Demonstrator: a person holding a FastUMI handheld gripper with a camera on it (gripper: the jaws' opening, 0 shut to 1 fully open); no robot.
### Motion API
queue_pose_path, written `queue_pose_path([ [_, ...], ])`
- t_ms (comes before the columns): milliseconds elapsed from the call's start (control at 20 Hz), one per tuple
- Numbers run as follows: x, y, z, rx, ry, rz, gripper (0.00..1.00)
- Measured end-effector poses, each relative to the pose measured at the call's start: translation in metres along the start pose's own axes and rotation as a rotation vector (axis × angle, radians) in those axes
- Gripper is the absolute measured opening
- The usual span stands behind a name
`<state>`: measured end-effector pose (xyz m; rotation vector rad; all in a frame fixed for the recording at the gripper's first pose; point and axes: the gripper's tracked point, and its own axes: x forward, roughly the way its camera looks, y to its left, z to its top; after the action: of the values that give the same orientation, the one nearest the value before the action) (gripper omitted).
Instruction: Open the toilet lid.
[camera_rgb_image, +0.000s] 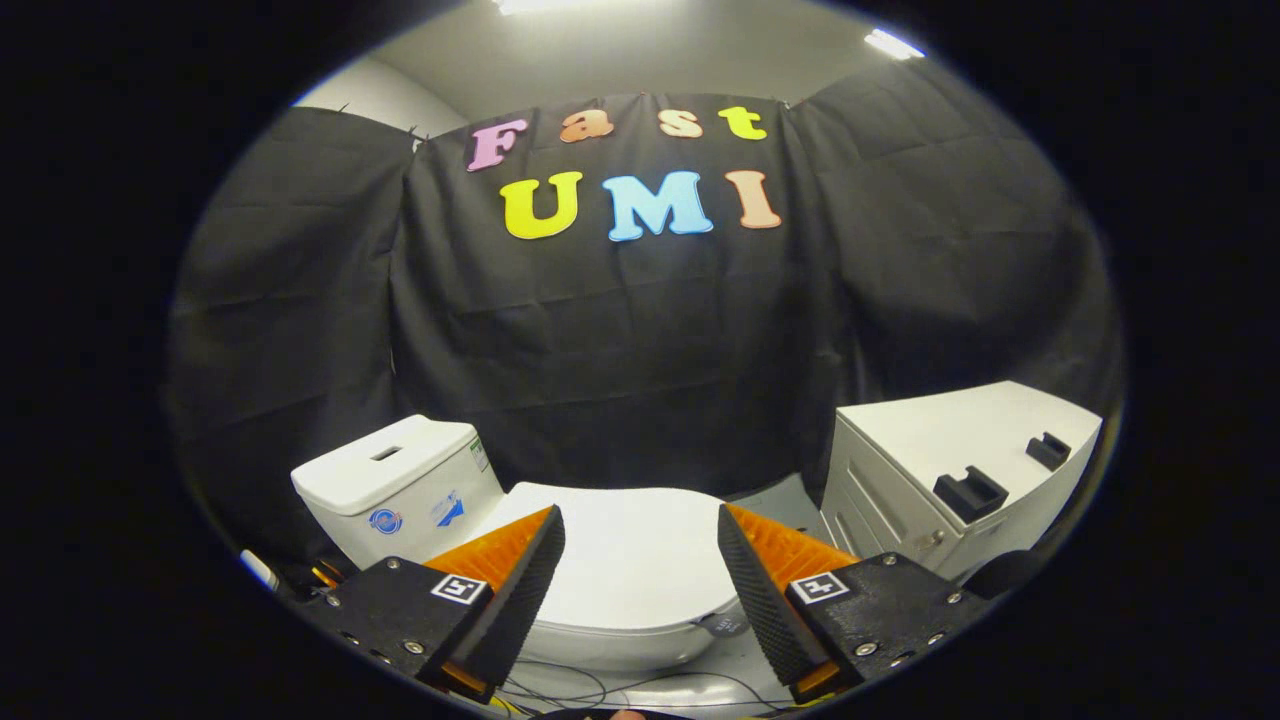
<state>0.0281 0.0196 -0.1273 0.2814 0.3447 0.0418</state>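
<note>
Gripper view has my gripper (640, 545) at the bottom centre of the frame, its two fingers spread wide apart with nothing between the pads, hanging above the toilet. I see the toilet lid (630, 570) lying flat and closed just ahead of and below the fingertips, a smooth white oval filling the gap between them. At lower left the white toilet tank (400, 485) sits behind the lid, with a slot in its top and small stickers on its side; I cannot make them out. At lower right stands a white cabinet (960, 450) with drawer fronts, and two dark brackets (970, 493) rest on its flat top. Black cloth (620, 340) hangs creased across the whole middle of the frame as the booth wall. Pale grey floor (700, 680) shows under the bowl, with thin cables (560, 685) trailing across it. Ceiling lights (893, 43) glow at the upper right.
</note>
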Motion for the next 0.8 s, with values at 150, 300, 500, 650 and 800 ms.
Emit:
queue_pose_path([
  [150, 0.010, -0.021, -0.023, 0.095, 0.061, -0.027, 0.95],
  [300, 0.020, -0.041, -0.033, 0.193, 0.091, -0.055, 0.96],
  [500, 0.031, -0.060, -0.060, 0.282, 0.148, -0.100, 0.96],
  [650, 0.037, -0.072, -0.086, 0.345, 0.204, -0.138, 0.96],
  [800, 0.042, -0.079, -0.110, 0.386, 0.249, -0.169, 0.96],
])
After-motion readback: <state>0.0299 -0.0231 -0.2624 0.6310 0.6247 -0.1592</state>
